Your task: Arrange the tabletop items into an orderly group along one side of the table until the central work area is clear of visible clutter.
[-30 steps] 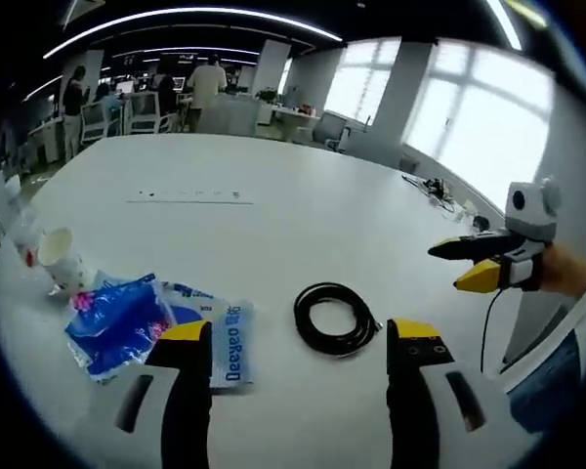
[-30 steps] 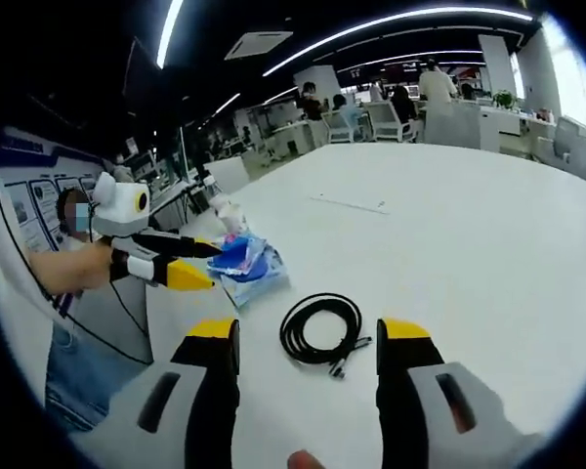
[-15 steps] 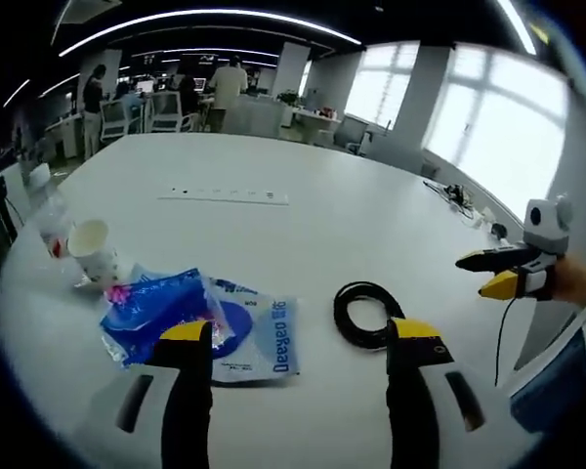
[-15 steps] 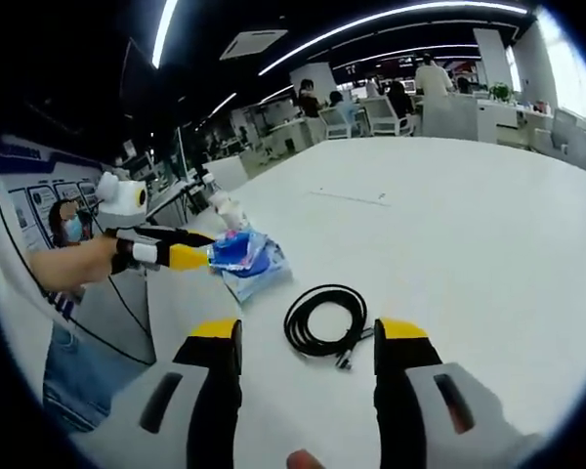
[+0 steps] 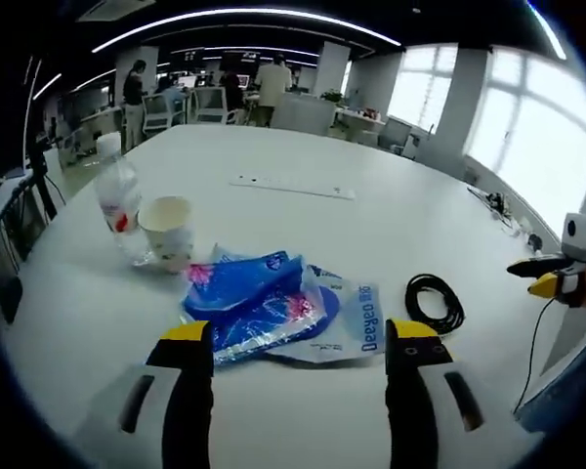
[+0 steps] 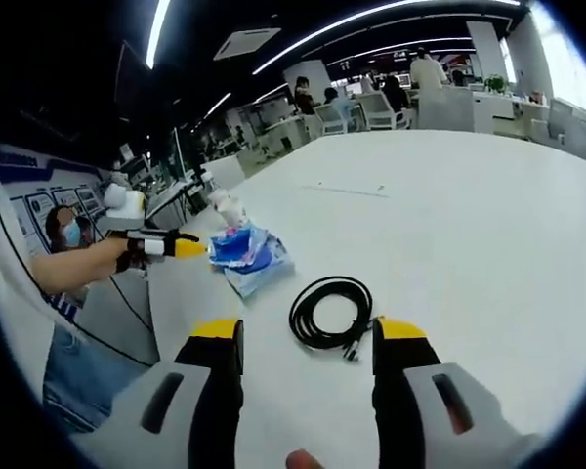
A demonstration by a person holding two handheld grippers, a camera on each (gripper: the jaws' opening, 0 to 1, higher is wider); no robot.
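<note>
Left gripper: your left gripper (image 5: 298, 342) hangs above the white table (image 5: 303, 220) with its two jaws spread apart and nothing between them. In the right gripper view you see it from the side (image 6: 190, 249), just beside the blue bags.
Right gripper: your right gripper (image 6: 308, 342) has its jaws released too, with only bare table between them. In the left gripper view it sits at the far right edge (image 5: 547, 277), and from that side I cannot tell its gap.
Blue bags: a crumpled pile of blue plastic bags (image 5: 259, 303) lies just ahead of the left jaws. A flatter white and blue packet (image 5: 356, 318) touches the pile on the side toward the cable.
Cable: the black coiled cable (image 5: 435, 305) lies near the packet but apart from it. In the right gripper view the coil (image 6: 330, 313) is just ahead of your right jaws.
Cup: a paper cup (image 5: 166, 230) stands upright behind the bags.
Bottle: a clear plastic bottle (image 5: 117, 200) stands upright just beside the cup, near the table edge.
Strip: a thin pale strip (image 5: 291, 188) lies flat farther out on the table, well apart from the other things.
</note>
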